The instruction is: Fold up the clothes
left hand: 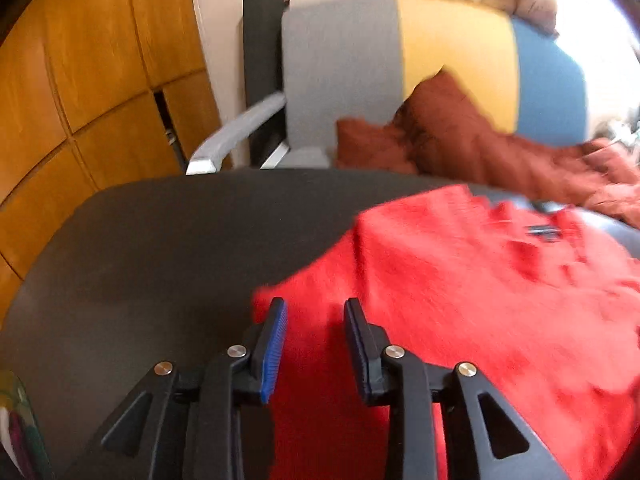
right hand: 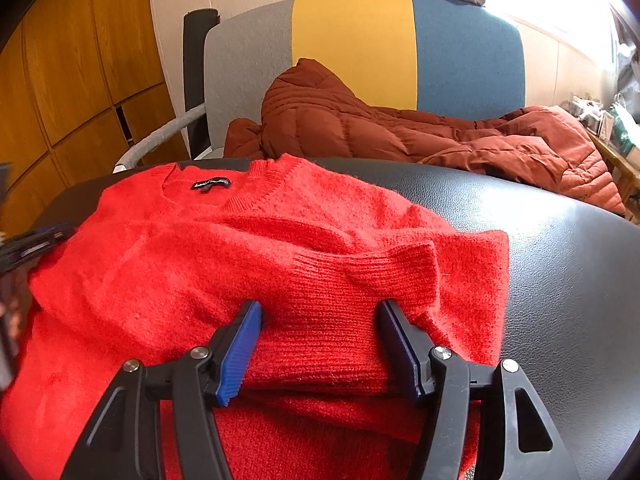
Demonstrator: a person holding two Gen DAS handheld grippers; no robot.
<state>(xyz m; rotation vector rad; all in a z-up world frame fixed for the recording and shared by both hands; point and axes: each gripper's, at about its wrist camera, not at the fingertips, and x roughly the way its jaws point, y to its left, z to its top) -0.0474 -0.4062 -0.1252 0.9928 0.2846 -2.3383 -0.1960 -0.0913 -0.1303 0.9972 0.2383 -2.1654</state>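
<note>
A red knit sweater [right hand: 200, 260] lies spread on a black leather-like table [right hand: 560, 280], neck label [right hand: 210, 184] at the far side. One ribbed sleeve cuff [right hand: 400, 268] is folded across its body. My right gripper [right hand: 318, 306] is open wide, its blue pads straddling the ribbed fabric near the sweater's near right edge. In the blurred left wrist view, my left gripper [left hand: 316, 306] is open over the sweater [left hand: 480, 300] at its left edge, with red fabric between the fingers. The left gripper [right hand: 36, 240] also shows at the sweater's left side in the right wrist view.
Behind the table [left hand: 180, 240] stands an armchair [right hand: 352, 40] with a grey, yellow and blue back. A rust-brown puffer jacket [right hand: 400, 136] lies on its seat. Wooden cabinet doors [left hand: 80, 80] fill the left. Cluttered shelves [right hand: 608, 128] sit at far right.
</note>
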